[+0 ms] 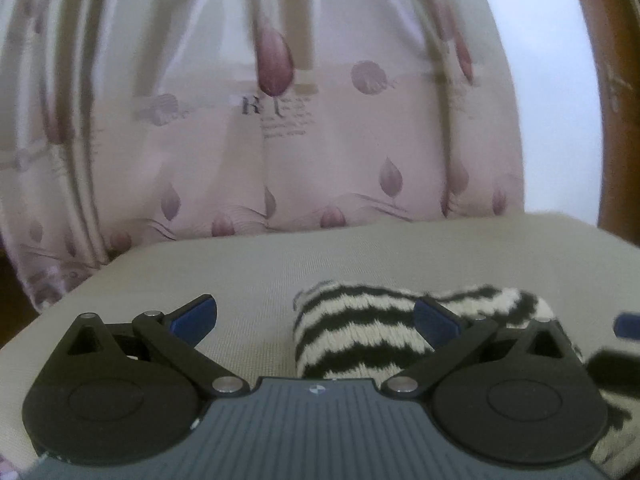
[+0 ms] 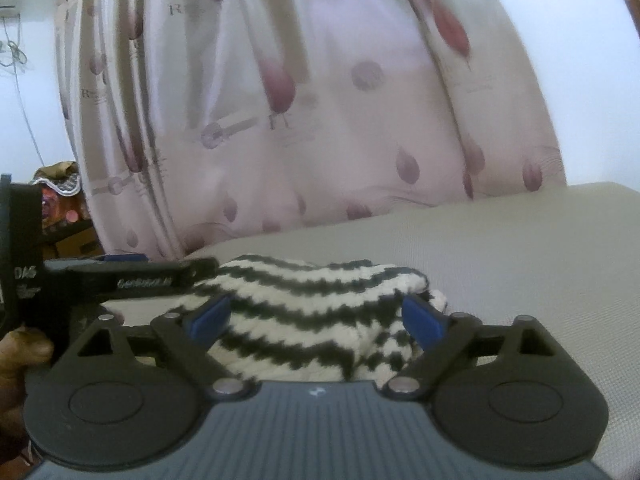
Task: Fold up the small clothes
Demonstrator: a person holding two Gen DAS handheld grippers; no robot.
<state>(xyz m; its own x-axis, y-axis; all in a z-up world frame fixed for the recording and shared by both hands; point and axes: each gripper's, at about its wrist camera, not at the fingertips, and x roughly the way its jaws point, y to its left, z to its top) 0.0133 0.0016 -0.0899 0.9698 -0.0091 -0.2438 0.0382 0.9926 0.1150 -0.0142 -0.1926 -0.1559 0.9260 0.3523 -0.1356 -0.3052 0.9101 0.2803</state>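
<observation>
1. The striped knit piece [image 2: 312, 312] is sitting folded into a chunky little bundle on the grey padded surface [image 2: 520, 248], right in front of me and well inside its edges.
2. My right gripper [image 2: 316, 316] is standing wide apart. The bundle is lying between the blue pads [image 2: 420, 320], but from what I can see they aren't pressing on it, so I'm calling that released.
3. My left gripper [image 1: 316, 320] is also spread wide and gripping nothing; the knit is showing near its right pad [image 1: 436, 322] and spilling past that side.
4. What I'm worrying about: thick fuzzy knit like this is probably springy, so the fold could be puffing back open now that nothing is pinning it.
5. Also, a blue pad could be snagging loose yarn as I pull back, dragging the top layer and wrecking the fold.
6. Both grippers are crowding one small bundle, so bumping each other looks possible.
7. Containers: I'm not seeing any basket or bin. Only a flowery curtain [image 2: 320, 120] is hanging behind.
</observation>
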